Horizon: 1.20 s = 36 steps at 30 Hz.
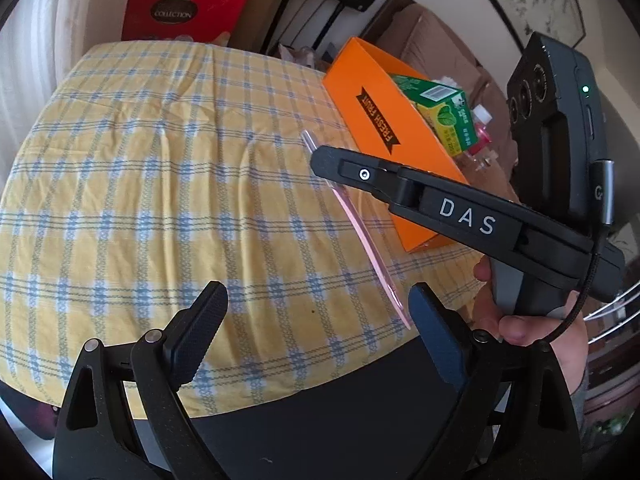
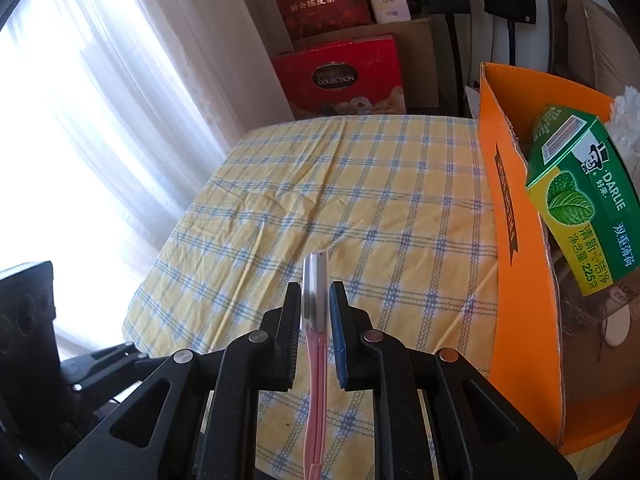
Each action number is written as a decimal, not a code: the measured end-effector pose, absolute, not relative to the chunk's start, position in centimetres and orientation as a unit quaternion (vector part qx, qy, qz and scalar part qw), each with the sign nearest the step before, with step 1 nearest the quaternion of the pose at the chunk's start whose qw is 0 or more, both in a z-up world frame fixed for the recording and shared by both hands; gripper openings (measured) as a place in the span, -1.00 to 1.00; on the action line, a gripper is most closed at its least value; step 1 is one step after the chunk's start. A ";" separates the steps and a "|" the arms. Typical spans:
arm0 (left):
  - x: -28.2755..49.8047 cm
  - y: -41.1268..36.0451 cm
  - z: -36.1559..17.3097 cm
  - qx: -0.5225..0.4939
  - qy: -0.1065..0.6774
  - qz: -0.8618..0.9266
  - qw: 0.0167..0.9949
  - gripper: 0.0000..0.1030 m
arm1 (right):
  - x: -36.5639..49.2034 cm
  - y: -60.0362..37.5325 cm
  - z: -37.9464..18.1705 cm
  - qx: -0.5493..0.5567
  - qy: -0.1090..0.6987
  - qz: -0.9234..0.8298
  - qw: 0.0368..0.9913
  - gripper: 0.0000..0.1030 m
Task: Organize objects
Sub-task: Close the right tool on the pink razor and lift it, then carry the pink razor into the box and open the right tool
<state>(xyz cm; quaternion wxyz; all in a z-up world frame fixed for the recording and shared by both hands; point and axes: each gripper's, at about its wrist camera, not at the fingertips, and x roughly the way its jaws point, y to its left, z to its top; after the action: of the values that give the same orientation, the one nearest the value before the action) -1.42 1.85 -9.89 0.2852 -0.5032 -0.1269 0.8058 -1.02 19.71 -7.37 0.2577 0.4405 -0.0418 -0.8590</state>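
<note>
So the right claw (image 2: pixel 315 320) is clamped on a pink razor (image 2: pixel 316 360) above the tabletop (image 2: pixel 320 200), orange box (image 2: pixel 520 280) beside it; left claw (image 1: pixel 320 320) gapes wide, holding nothing.

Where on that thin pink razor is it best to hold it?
Grip the pink razor where its pink handle meets the silver head, pads on its flat sides, coming from the handle end. The right gripper holds it so. It is thin and flat, so the pads seat squarely.
</note>
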 end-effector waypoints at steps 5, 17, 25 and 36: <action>-1.9 2.6 -10.1 -0.506 -0.163 0.789 0.309 0.67 | -0.2 19.7 -5.8 0.426 -0.046 -0.864 0.265 -0.75; -2.4 4.4 -9.1 -0.493 -0.188 0.774 0.350 -0.38 | 0.4 18.9 -3.6 0.401 -0.044 -0.874 0.273 -0.75; -2.5 5.3 -8.4 -0.499 -0.181 0.772 0.350 -0.83 | 0.5 19.4 -3.1 0.394 -0.046 -0.878 0.268 -0.75; -3.4 9.3 -3.9 -0.477 -0.136 0.782 0.378 -0.83 | 0.1 24.1 1.2 0.362 -0.058 -0.897 0.246 -0.74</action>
<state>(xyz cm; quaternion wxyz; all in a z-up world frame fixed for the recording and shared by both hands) -3.38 9.35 -3.90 0.3781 -0.4766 -0.1360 0.7819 0.06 24.07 1.17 0.2462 0.3622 -0.0579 -0.8971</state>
